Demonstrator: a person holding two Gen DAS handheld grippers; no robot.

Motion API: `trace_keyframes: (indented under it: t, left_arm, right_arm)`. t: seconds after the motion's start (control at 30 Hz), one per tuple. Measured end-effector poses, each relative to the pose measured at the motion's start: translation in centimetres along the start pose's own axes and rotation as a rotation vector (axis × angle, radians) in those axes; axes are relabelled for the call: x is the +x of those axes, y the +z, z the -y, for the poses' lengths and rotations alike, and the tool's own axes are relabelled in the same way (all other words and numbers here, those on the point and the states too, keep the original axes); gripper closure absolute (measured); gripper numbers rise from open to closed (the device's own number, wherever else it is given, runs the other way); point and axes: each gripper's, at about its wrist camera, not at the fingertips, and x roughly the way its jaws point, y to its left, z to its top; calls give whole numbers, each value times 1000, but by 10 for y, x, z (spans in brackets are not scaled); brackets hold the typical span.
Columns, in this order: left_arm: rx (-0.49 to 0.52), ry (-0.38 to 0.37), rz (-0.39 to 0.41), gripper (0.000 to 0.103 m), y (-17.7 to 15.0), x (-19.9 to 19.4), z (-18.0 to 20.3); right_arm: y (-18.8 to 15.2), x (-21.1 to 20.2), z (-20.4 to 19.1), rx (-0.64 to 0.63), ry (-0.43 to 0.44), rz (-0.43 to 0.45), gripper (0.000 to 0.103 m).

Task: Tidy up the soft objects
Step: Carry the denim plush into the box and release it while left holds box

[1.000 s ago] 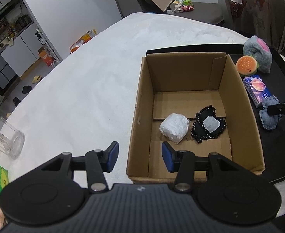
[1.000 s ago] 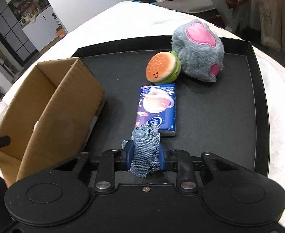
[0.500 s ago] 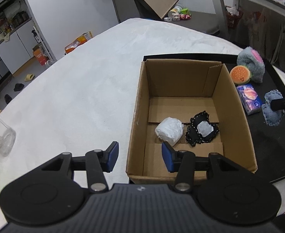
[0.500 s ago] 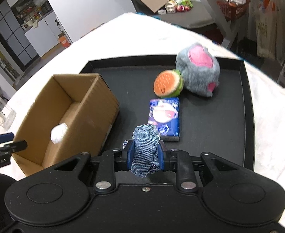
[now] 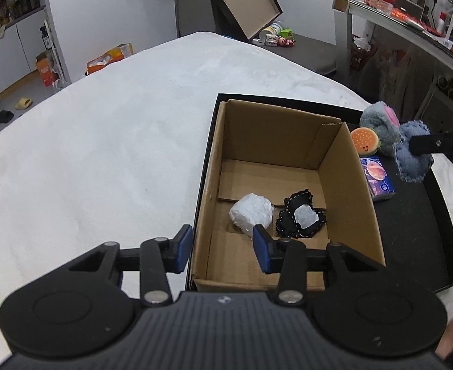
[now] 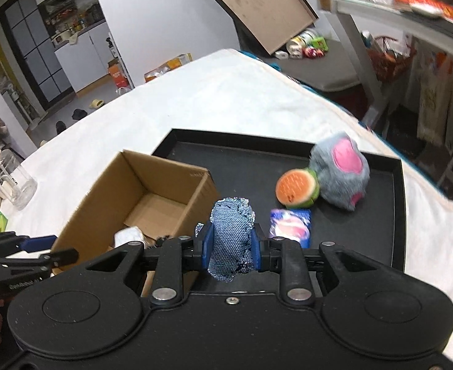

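Denim pouch gripped in the air beside the open box on the tray.

In the left wrist view, the left gripper [image 5: 222, 249] fills the lower frame, its blue pads spread wide with nothing between them, straddling the near left wall of the cardboard box [image 5: 353, 185] at centre. Inside lie a white bundle [image 5: 251, 212] and, just right of it, a black pouch [image 5: 300, 217]. Right of the box, on the black tray [image 5: 411, 231], sit a purple tissue pack [image 5: 377, 177], a burger plush [image 5: 365, 140] and a grey plush [image 5: 380, 126]. In the right wrist view, the right gripper [image 6: 231, 243] at lower centre clamps the denim pouch [image 6: 231, 240] between its pads, lifted clear of the tray.
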Motion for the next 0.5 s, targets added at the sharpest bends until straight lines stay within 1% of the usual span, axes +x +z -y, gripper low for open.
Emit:
trace_keyframes:
  t: [0.07,0.27,0.37,0.43,0.5]
  left_arm:
    - [-12,-5,-1,65,-1,1,-2]
    - [-54,-19,-20,76,-1,5,-12]
    - [-79,-21,-22,83,-2,6,-17]
    - [-96,-21,-21,90,-3,7,-20]
    - [-113,-18,-17,94,-4,7,-24]
  right_arm:
    - [5,-1,-7,-15,0,6,78]
    - [17,-1,-32,-72,6,21,78]
    - [21,1,-44,-99,11,23,78]
    - [24,2,-54,-119,15,25,78]
    - [27,4,-63,-138,22,26,78]
